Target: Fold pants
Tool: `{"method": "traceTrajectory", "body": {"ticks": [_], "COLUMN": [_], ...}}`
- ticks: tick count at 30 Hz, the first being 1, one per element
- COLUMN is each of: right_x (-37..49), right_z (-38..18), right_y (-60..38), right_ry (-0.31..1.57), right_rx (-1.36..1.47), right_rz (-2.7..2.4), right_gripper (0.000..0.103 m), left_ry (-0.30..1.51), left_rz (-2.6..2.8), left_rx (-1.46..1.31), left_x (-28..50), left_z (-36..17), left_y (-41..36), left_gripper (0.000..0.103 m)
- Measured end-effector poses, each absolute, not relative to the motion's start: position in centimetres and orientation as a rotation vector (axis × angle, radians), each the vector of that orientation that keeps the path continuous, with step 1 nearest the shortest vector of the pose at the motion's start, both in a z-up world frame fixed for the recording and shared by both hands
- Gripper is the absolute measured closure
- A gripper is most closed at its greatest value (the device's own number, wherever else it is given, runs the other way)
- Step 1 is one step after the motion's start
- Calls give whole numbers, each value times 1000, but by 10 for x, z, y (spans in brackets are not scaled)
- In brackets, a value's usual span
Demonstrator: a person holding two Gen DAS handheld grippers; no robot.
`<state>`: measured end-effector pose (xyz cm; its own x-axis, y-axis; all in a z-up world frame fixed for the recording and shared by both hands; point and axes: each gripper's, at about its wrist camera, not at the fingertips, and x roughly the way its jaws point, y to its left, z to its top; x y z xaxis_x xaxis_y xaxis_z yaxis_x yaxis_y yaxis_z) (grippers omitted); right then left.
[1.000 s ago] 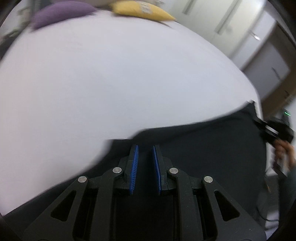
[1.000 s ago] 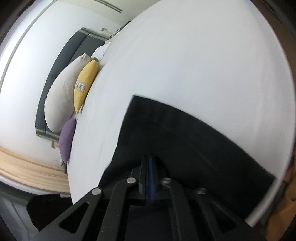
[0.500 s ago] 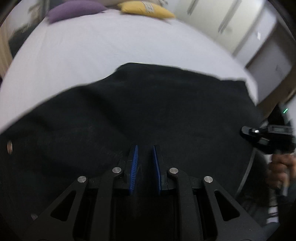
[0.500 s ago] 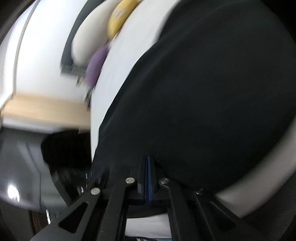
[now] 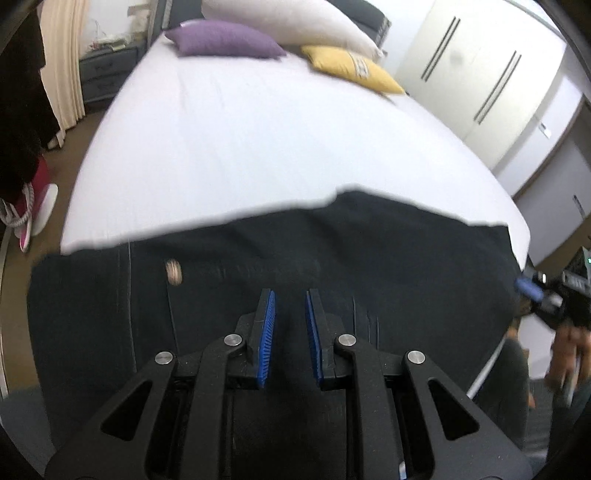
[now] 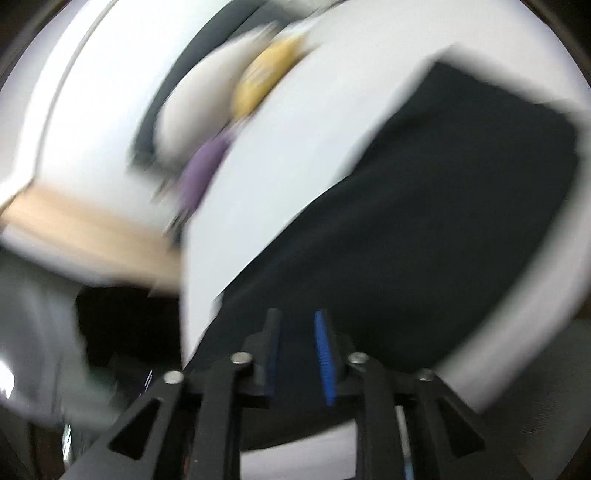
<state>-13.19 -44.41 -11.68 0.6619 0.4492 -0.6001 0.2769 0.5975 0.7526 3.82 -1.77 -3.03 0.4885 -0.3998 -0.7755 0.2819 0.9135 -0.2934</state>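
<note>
**black pants laid across the foot of the bed, both grippers parted above them**

the black pants (image 5: pixel 332 258) lie spread flat across the near edge of the white bed (image 5: pixel 277 140), reaching from its left edge almost to its right corner; a pale button (image 5: pixel 173 271) marks the waist end at the left. this flat spread, judged from the task, leaves a clear cloth edge to pick up for a fold. the left gripper (image 5: pixel 289 314) hangs over the middle of the cloth, its blue pads (image 5: pixel 267 332) set apart with nothing between them. the right gripper (image 6: pixel 297 343), seen through heavy blur, also shows a gap between its fingers and grips nothing; the pants (image 6: pixel 424 221) fill the field ahead of it. at the bed's far edge rest a purple pillow (image 5: pixel 225 38), a cream pillow (image 5: pixel 291 18) and a yellow cushion (image 5: pixel 354 72), well apart from the pants and no obstacle. a wardrobe (image 5: pixel 480 74) stands beyond the right edge, a nightstand (image 5: pixel 107 72) beyond the far left corner.
</note>
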Motion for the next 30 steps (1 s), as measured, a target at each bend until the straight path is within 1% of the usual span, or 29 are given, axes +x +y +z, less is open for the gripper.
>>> {"method": "traceTrajectory", "body": {"ticks": [2,5,6,8,9,10,12,13,17,20,21,23,24,25,26,27,30], "right_x": [-91,-43,-35,-19,-13,-11,-25,-33,-71,-130,-149,-183,-197,-213,-226,-237,-266], "right_z": [-120,-128,-129,-153,-166,-176,-183,-184,-178,-166,-157,-141,-134,-127,-123,-121,-128], "right_y": [-387,-315,-300,-287,-291,-295,-324,-338,-428,-509,-537,-569,-578,-590,-600,-607,-631], "right_ry": [961,1034,1054,1124,1160,1169,1145,1121,978,851,798,719,678,635,603,572,516], "right_rx": [901,826,818,786,782,823,913,922,1005,1068,1071,1078,1089,1106,1124,1139,1211], "right_rz": [260,429,459,412,353,334,305,276,57,-148,-231,-334,-361,-384,-402,-408,-418], "right_gripper": [76,76,74,74,74,86,97,101,103,103,100,83,63,47,44,43,43], "left_ry": [970,1019,1037,1071,1066,1056,1053,1049,1017,1015,1016,1024,1029,1019,1006,987,963], "left_rz": [-429,-430,-385,-371,-382,-389,-381,-378,-389,-387,-386,-371,-348,-305,-302,-327,-416], "left_rx": [-104,-54,-26,-65,-99,-123,-114,-111,-167,-168,-163,-152,-133,-91,-77,-77,-53], "left_x": [52,71,75,75,74,69,63,58,46,47,44,44,44,41,46,43,43], "left_z": [-29,-40,-49,-67,-70,-69,-68,-69,-71,-71,-72,-71,-67,-57,-55,-45,-24], "left_y": [-21,-38,-35,-24,-22,-12,-5,1,22,26,26,22,19,14,1,-4,-37], "left_gripper": [87,87,87,87,87,87,87,87,87,87,87,87,87,87,87,87,87]}}
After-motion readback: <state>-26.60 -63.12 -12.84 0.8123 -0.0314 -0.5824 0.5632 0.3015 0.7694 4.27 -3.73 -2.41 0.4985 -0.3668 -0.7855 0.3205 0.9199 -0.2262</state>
